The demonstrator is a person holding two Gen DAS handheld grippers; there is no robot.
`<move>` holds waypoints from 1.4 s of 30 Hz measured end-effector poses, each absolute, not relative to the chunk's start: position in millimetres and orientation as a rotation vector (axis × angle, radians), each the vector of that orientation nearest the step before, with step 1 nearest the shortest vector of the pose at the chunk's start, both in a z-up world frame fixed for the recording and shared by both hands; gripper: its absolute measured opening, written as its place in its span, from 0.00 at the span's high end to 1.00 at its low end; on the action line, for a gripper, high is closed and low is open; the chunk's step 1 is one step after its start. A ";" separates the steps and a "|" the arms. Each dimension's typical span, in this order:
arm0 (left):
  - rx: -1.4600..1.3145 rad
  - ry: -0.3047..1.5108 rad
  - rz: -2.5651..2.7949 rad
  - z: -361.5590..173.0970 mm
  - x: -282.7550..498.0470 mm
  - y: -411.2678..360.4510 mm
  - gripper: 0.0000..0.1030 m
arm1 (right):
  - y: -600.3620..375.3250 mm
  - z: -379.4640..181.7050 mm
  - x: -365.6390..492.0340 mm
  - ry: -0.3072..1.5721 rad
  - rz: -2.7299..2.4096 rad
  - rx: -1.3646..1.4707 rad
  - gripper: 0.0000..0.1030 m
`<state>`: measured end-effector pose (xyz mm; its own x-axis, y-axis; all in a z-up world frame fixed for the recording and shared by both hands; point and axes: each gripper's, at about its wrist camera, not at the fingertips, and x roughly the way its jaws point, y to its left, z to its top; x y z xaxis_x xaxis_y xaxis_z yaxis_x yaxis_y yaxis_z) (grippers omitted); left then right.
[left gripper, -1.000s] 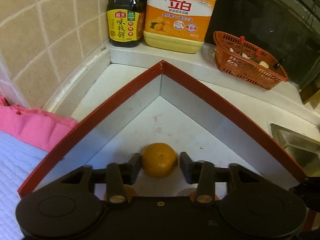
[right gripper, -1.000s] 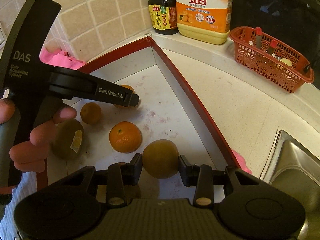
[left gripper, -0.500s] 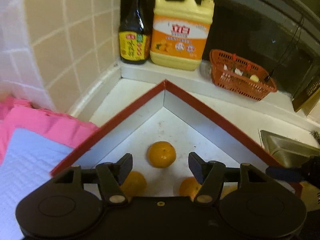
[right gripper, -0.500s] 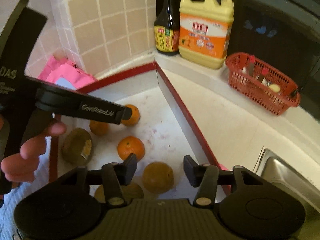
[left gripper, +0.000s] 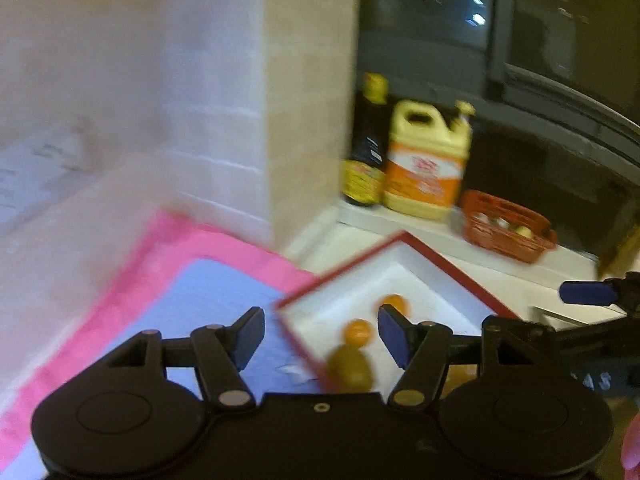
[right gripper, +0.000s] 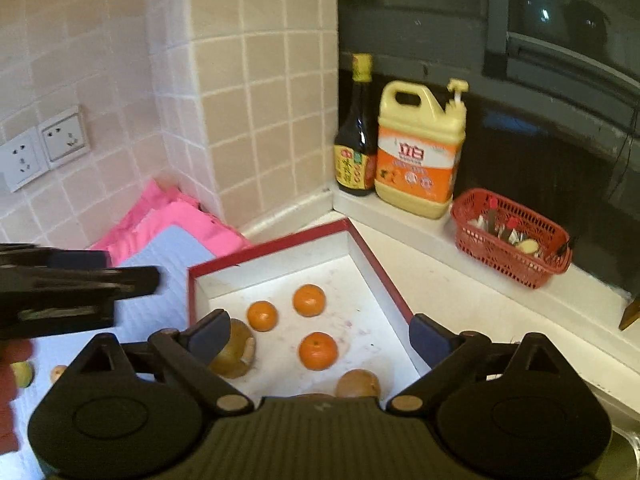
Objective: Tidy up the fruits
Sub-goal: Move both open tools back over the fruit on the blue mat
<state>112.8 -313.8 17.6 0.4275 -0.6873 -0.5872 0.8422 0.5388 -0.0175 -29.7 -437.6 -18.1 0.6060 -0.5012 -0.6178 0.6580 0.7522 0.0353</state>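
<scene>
Right wrist view: both grippers' fingers are opening, nothing held, above the fruit-filled tray; next, probably fetching fruit off the cloth.

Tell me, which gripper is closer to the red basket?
Right. The right gripper hangs over the red-rimmed tray, nearer the red basket; the left gripper is over the blue cloth.

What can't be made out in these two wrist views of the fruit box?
- Left wrist view: motion blur smears the red-rimmed white box and the labels on the dark sauce bottle and yellow detergent jug.
- Right wrist view: the tool's black body covers the box's near end, cutting off the brown kiwi.
- Right wrist view: contents of the red plastic basket are too small to identify.
- Right wrist view: two small fruits on the blue mat sit half-hidden at the left edge.
</scene>
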 end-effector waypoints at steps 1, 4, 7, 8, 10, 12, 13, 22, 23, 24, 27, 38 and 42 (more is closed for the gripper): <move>0.287 0.557 -0.951 25.6 109.0 -299.4 0.25 | -430.5 -12.8 -28.2 0.616 -0.676 0.265 0.05; 0.247 0.508 -0.903 45.2 99.0 -257.0 0.24 | -407.1 3.1 -23.7 0.590 -0.657 0.250 0.03; 0.212 0.499 -0.867 55.0 93.1 -219.1 0.23 | -382.9 15.5 -20.3 0.574 -0.618 0.239 0.01; 0.207 0.499 -0.854 56.7 91.8 -208.7 0.23 | -376.2 18.0 -19.8 0.572 -0.600 0.237 0.01; 0.198 0.503 -0.818 56.9 88.3 -187.1 0.23 | -359.2 23.0 -17.6 0.571 -0.568 0.241 0.01; 0.189 0.513 -0.789 54.8 86.7 -167.2 0.23 | -343.3 26.4 -14.7 0.573 -0.542 0.236 0.01; 0.184 0.519 -0.775 53.5 85.6 -157.0 0.23 | -334.1 27.7 -12.9 0.573 -0.534 0.228 0.01; 0.130 0.580 -0.633 42.5 88.3 -72.6 0.23 | -260.2 30.4 14.2 0.600 -0.431 0.161 0.01; 0.122 0.584 -0.621 42.0 89.3 -64.7 0.23 | -253.3 30.0 18.0 0.602 -0.419 0.154 0.01; 0.114 0.588 -0.608 41.4 90.4 -56.6 0.23 | -245.7 29.9 21.9 0.605 -0.405 0.146 0.01; 0.097 0.594 -0.566 40.6 91.1 -34.0 0.23 | -222.5 29.4 34.8 0.614 -0.361 0.124 0.01; 0.042 0.600 -0.418 44.1 94.8 33.4 0.23 | -150.4 31.2 73.6 0.640 -0.196 0.043 0.01; 0.018 0.603 -0.361 42.7 94.2 58.4 0.23 | -123.6 28.9 86.6 0.651 -0.139 0.010 0.01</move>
<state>94.1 58.4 42.7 0.7633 -0.3266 -0.5574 0.3373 0.9373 -0.0874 86.6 -123.6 28.9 0.7864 -0.1258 -0.6047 0.1319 0.9907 -0.0347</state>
